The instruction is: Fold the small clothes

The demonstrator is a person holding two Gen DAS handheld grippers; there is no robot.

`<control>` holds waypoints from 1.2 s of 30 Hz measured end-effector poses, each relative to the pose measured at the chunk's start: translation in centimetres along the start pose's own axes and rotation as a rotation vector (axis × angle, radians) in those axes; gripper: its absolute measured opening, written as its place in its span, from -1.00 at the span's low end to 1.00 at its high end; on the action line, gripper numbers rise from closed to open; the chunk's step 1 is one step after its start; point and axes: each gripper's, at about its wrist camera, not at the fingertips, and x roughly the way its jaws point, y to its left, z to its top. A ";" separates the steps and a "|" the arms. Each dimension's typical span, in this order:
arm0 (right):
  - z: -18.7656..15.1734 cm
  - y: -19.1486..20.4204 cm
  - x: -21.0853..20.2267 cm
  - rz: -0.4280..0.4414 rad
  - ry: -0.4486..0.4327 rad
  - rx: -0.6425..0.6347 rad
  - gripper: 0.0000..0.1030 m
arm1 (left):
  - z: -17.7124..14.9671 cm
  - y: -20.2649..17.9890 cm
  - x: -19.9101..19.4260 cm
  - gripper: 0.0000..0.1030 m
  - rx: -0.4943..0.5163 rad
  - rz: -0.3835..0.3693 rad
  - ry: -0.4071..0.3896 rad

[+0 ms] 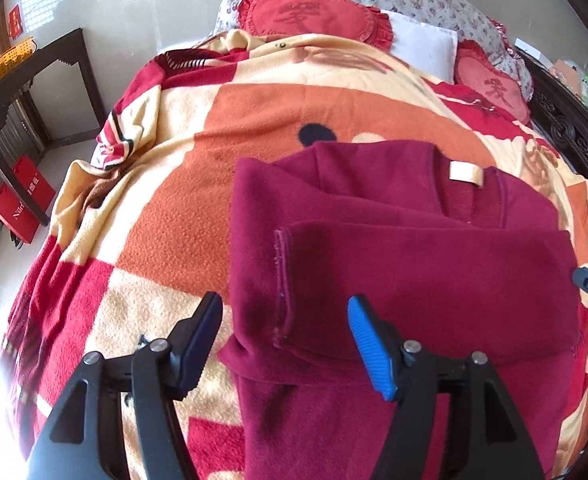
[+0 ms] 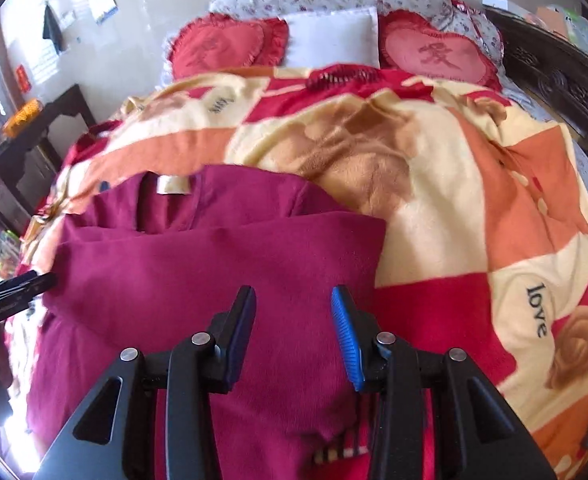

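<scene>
A dark red fleece top (image 1: 414,264) lies on the bed blanket (image 1: 166,200), one sleeve folded across its chest and a cream neck label (image 1: 466,172) at the far end. My left gripper (image 1: 285,304) hovers open over the top's left edge, its pads apart and the sleeve cuff seam lying between them, not pinched. In the right wrist view the same top (image 2: 214,264) fills the lower left. My right gripper (image 2: 292,294) stands open above its right half, and nothing is gripped. Each gripper's tip shows at the other view's edge.
Heart-shaped red cushions (image 1: 314,12) and a white pillow (image 2: 330,36) sit at the head of the bed. A dark carved bed frame (image 2: 566,92) runs along the right. A dark wooden table (image 1: 34,80) and red bags (image 1: 22,208) stand on the floor to the left.
</scene>
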 end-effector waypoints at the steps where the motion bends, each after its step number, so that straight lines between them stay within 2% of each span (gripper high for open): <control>1: 0.1 0.0 0.8 -0.008 0.016 0.006 -0.60 | 0.0 0.1 0.3 0.34 0.000 0.004 0.006; 4: 0.1 -0.7 3.6 -0.057 0.078 0.005 -0.61 | 0.0 0.5 1.7 0.34 -0.004 0.016 0.034; 6: 0.2 -1.2 4.4 -0.049 0.066 0.021 -0.61 | -0.1 0.8 2.4 0.39 -0.018 0.006 0.046; 11: 0.2 -0.9 2.2 -0.049 0.065 0.026 -0.61 | -0.3 1.0 2.0 0.44 -0.012 0.015 0.039; 15: -1.7 -0.7 -0.8 -0.014 0.074 0.020 -0.61 | -0.5 0.9 1.0 0.44 0.009 0.027 0.033; 19: -4.2 -1.9 0.4 -0.066 0.158 0.030 -0.60 | -1.0 0.8 -0.2 0.44 0.026 0.034 0.021; 22: -4.8 -2.8 1.2 -0.030 0.169 0.070 -0.58 | -1.7 0.9 -1.7 0.44 0.036 0.040 0.020; 26: -4.2 -2.4 -2.4 -0.029 0.101 0.067 -0.58 | -3.2 1.6 -4.2 0.44 0.035 0.026 0.017; 30: -4.6 -2.0 -6.4 -0.002 0.056 0.035 -0.58 | -5.8 2.4 -7.2 0.44 0.034 -0.029 0.020; 36: -7.7 -1.4 -11.6 0.124 0.100 0.008 -0.46 | -10.2 4.0 -10.8 0.52 0.009 -0.103 0.019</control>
